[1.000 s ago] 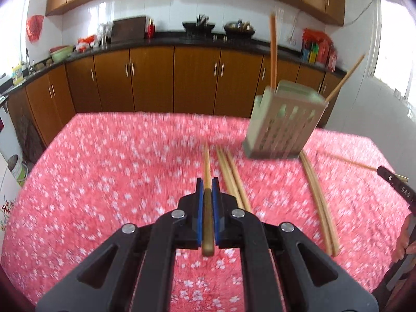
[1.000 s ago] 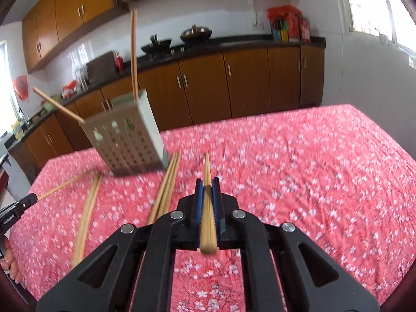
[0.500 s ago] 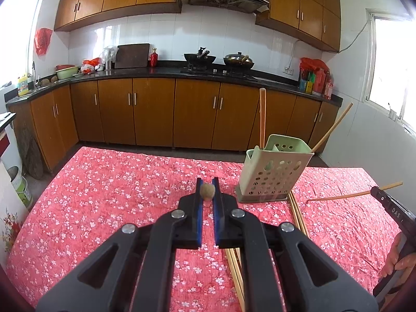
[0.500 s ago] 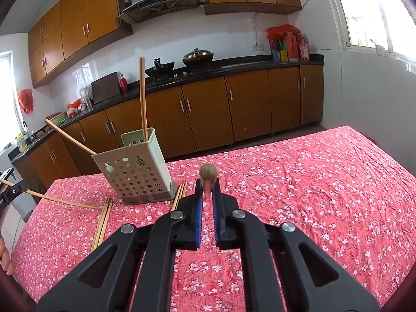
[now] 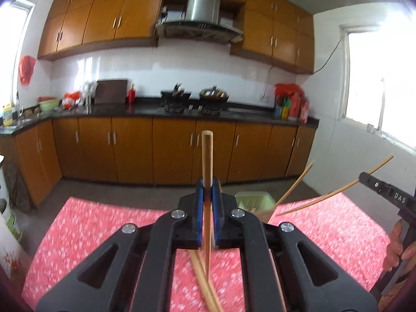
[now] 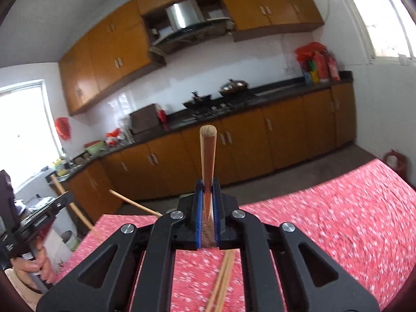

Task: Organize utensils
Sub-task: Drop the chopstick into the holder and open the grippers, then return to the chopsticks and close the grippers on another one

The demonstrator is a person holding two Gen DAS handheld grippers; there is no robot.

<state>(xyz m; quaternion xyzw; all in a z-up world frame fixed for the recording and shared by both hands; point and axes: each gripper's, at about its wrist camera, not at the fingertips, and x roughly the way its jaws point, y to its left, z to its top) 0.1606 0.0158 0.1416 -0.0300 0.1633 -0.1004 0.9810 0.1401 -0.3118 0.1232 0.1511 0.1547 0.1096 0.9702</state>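
Note:
My left gripper (image 5: pixel 207 183) is shut on a wooden chopstick (image 5: pixel 207 153) that stands almost upright between the blue pads, above the red floral table (image 5: pixel 91 223). The pale green holder (image 5: pixel 253 200) peeks out just right of it with a chopstick (image 5: pixel 296 182) leaning in it. At the far right, the right gripper (image 5: pixel 362 178) holds a second stick (image 5: pixel 325 197). In the right wrist view my right gripper (image 6: pixel 208 186) is shut on its chopstick (image 6: pixel 208 153), also upright. The holder is hidden there. Loose chopsticks (image 5: pixel 205 286) (image 6: pixel 223 280) lie on the cloth under both grippers.
Wooden kitchen cabinets (image 5: pixel 169 150) and a dark counter run beyond the table's far edge, across a strip of floor. A white bin (image 5: pixel 7 221) stands left of the table. A hand (image 6: pixel 39 262) grips the left tool. A red chair back (image 6: pixel 395 161) shows at the right.
Both grippers rose off the table, each carrying its chopstick. The sticks swung from lying forward to standing upright in the jaws. The holder sank low in both views.

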